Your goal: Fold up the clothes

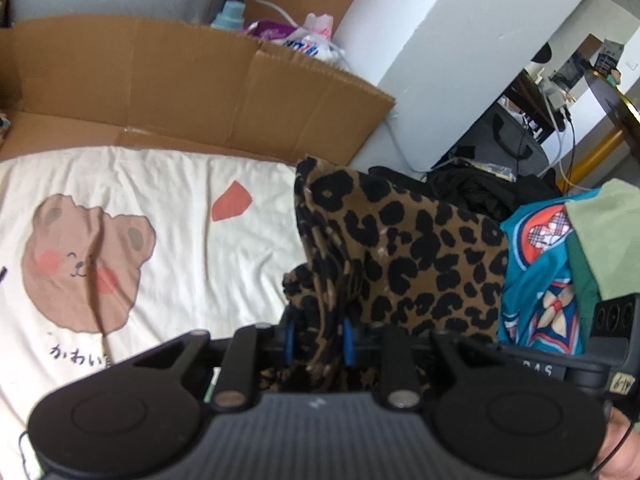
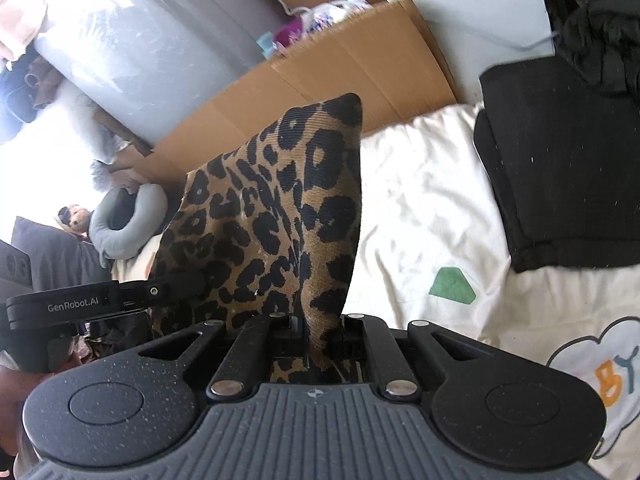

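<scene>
i'm pinching the leopard-print garment (image 1: 400, 248) in both the left gripper (image 1: 318, 338) and right gripper (image 2: 318, 326), jaws pressed on cloth, lifting it above the cream sheet (image 1: 168, 184) so it's hanging straight for folding

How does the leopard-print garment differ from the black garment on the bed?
The leopard-print garment is brown with black spots; the black garment is plain. The leopard one is lifted and bunched, pinched by the right gripper and the left gripper; the black one lies folded flat, untouched. Both are over the cream sheet.
</scene>
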`<action>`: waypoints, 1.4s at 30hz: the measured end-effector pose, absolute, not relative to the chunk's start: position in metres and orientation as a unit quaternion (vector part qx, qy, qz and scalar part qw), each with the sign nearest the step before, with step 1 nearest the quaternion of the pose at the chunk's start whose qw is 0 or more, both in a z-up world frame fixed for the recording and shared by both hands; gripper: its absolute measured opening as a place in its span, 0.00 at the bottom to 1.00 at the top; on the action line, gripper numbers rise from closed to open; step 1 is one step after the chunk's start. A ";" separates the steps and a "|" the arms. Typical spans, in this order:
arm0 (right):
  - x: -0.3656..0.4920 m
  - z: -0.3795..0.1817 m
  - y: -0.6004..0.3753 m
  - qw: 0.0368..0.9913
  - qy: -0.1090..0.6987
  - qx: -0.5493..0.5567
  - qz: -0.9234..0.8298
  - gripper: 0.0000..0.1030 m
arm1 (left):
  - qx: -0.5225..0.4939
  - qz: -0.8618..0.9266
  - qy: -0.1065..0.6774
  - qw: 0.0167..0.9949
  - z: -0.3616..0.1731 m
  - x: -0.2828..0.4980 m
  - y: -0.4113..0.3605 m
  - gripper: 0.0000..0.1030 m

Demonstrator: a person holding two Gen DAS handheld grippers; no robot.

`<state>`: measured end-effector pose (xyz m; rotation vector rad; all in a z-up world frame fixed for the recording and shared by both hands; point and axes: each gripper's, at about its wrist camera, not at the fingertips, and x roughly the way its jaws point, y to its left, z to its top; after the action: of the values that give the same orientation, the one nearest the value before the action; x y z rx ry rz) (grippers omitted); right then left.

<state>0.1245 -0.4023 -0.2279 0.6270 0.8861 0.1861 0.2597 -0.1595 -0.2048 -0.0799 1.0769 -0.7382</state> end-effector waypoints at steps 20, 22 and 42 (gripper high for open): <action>0.097 -0.043 -0.385 0.895 0.364 0.223 0.133 0.05 | -0.068 -0.311 0.429 0.846 -0.030 0.204 -0.138 0.23; 0.095 -0.021 -0.383 0.899 0.356 0.215 0.137 0.05 | -0.077 -0.309 0.421 0.849 -0.011 0.199 -0.135 0.23; 0.085 0.139 -0.381 0.922 0.315 0.169 0.151 0.05 | -0.132 -0.307 0.371 0.866 0.098 0.174 -0.121 0.23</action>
<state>0.0849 -0.3810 0.1389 0.3470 0.6473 0.3097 0.1742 -0.1212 0.0981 -0.2759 0.7763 -0.6434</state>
